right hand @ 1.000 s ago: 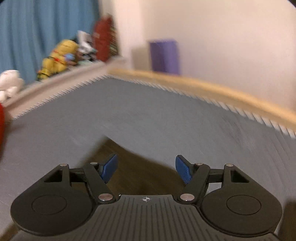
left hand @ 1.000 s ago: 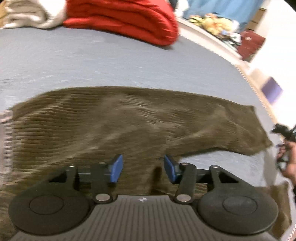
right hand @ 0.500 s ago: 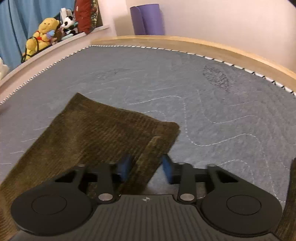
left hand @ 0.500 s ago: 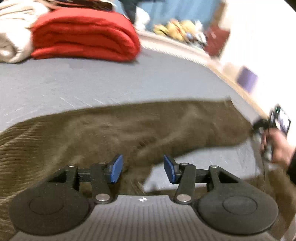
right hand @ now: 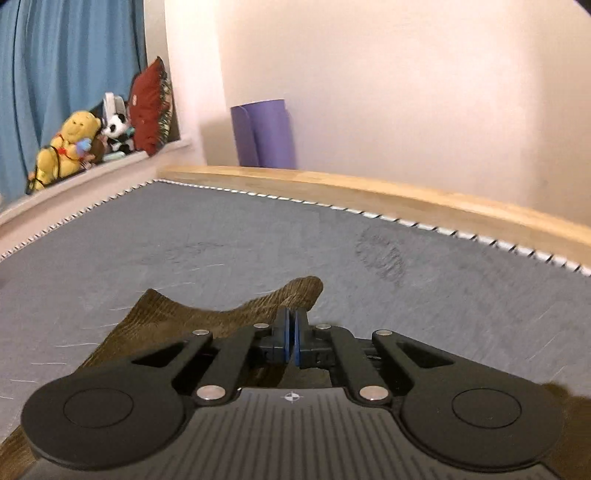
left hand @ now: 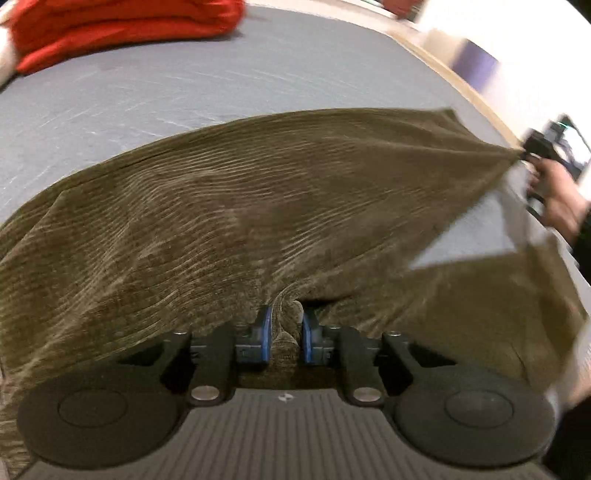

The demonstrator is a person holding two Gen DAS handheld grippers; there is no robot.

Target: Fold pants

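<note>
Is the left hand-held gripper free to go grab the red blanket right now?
Probably not: the left hand-held gripper is shut on the brown corduroy pants, and the red blanket lies across the mattress beyond them.

L claw (left hand: pixel 283 329) pinches olive cord pants (left hand: pixel 258 206); far hem prob. held by R claw (left hand: pixel 529 151), blurry.

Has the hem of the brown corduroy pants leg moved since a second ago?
Yes. The brown corduroy pants hem has lifted off the grey mattress, pinched by the right gripper.
</note>
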